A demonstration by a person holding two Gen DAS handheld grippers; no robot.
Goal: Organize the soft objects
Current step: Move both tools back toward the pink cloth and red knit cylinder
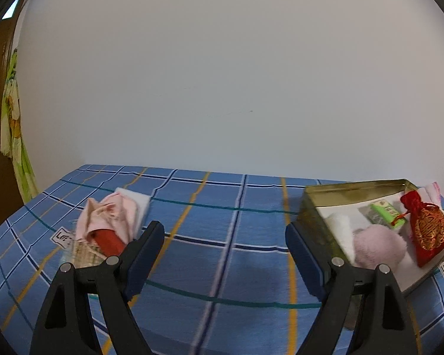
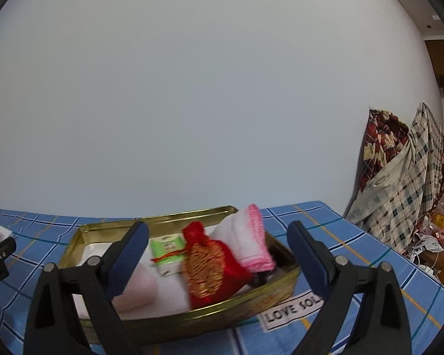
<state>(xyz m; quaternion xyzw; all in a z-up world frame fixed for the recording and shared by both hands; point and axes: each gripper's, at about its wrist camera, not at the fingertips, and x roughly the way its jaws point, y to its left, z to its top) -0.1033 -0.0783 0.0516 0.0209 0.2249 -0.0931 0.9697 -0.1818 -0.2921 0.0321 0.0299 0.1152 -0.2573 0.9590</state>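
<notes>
the left tool [image 1: 225,245] stands wide with nothing between its blue-padded fingers [image 1: 146,254], hovering over the blue plaid cloth [image 1: 222,224] that covers the surface. the right tool [image 2: 219,245] is also spread wide and empty, its fingers [image 2: 127,254] framing the gold tin tray [image 2: 222,316] without touching anything in it.

in the left wrist view the tray [image 1: 352,186] sits at the right of the cloth, just beside the right finger of that tool. inside it lie a red drawstring pouch with gold embroidery [image 1: 429,230], a small green packet [image 1: 387,211], a fluffy pale pink ball [image 1: 379,245] and a white fuzzy cloth [image 1: 340,230]. in the right wrist view the pouch [image 2: 213,263] rests in the middle of the tray, leaning against a folded white towel with pink edging [image 2: 245,236] at the far right corner, with the green packet [image 2: 167,248] just to its left.

outside the tray, at the left of the cloth, a crumpled pink fabric [image 1: 109,216] lies draped over a red object [image 1: 111,241] and a white folded piece [image 1: 136,201], partly behind the left finger. a printed label on the cloth [image 2: 293,310] reads "love sol" just in front of the tray. plaid bedding [image 2: 399,183] is heaped by the wall at the right.
</notes>
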